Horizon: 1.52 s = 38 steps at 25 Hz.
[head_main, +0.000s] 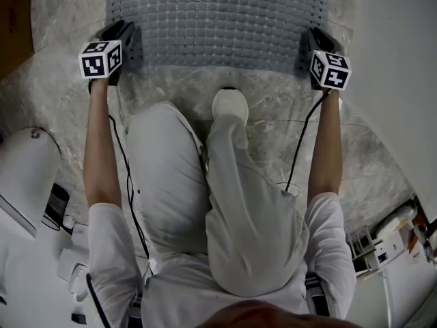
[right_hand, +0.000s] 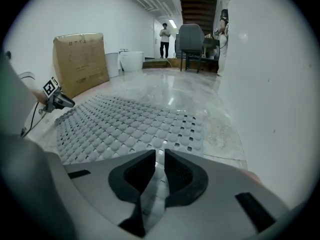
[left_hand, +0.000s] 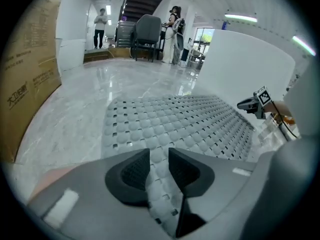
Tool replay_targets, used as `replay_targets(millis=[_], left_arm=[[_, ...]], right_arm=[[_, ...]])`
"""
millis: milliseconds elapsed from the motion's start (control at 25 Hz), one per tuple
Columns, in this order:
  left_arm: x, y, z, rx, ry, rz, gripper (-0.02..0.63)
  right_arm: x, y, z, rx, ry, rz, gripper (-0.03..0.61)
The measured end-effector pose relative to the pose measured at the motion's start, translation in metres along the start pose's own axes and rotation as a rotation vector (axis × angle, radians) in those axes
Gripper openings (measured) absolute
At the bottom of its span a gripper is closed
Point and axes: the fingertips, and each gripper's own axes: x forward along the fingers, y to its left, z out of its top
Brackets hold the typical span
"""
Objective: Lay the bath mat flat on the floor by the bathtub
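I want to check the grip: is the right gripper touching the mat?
Touching. The right gripper view shows the mat edge between the right gripper's jaws, against both pads.

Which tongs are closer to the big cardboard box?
Left. The left tongs grip the bath mat on the side toward the cardboard box; the right tongs grip its other side, farther off, beside the white wall.

A grey rubber bath mat (head_main: 217, 19), gridded with round bumps and small square holes, lies spread on the marble floor (head_main: 273, 108) beside the white bathtub side (head_main: 389, 60), with its two near corners raised.
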Motion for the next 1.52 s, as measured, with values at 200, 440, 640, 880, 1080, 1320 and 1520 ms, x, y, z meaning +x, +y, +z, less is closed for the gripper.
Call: replay_targets(millis=[200, 440, 640, 880, 1080, 1320, 1520], left_arm=[[0.010, -0.037, 0.021, 0.066, -0.064, -0.016, 0.025], [0.012, -0.082, 0.030, 0.056, -0.056, -0.111, -0.002], [0.004, -0.134, 0.033, -0.002, -0.034, -0.193, -0.002], [-0.059, -0.199, 0.040, -0.001, 0.030, -0.201, -0.002], [-0.160, -0.249, 0.076, 0.024, 0.050, -0.211, -0.002], [-0.286, -0.292, 0.170, 0.136, 0.038, -0.251, -0.002], [-0.411, -0.317, 0.271, 0.149, -0.032, -0.229, -0.002]], right_arm=[[0.000, 0.041, 0.027, 0.004, -0.075, 0.029, 0.007], [0.004, 0.095, 0.041, 0.094, -0.074, 0.115, 0.005], [-0.012, 0.136, 0.035, 0.030, 0.033, 0.141, 0.005], [-0.082, 0.164, 0.041, 0.081, 0.107, 0.150, 0.005], [-0.181, 0.176, 0.075, 0.137, 0.145, 0.132, 0.005], [-0.301, 0.197, 0.171, 0.172, 0.090, 0.133, 0.005], [-0.417, 0.211, 0.270, 0.150, 0.016, 0.144, 0.005]])
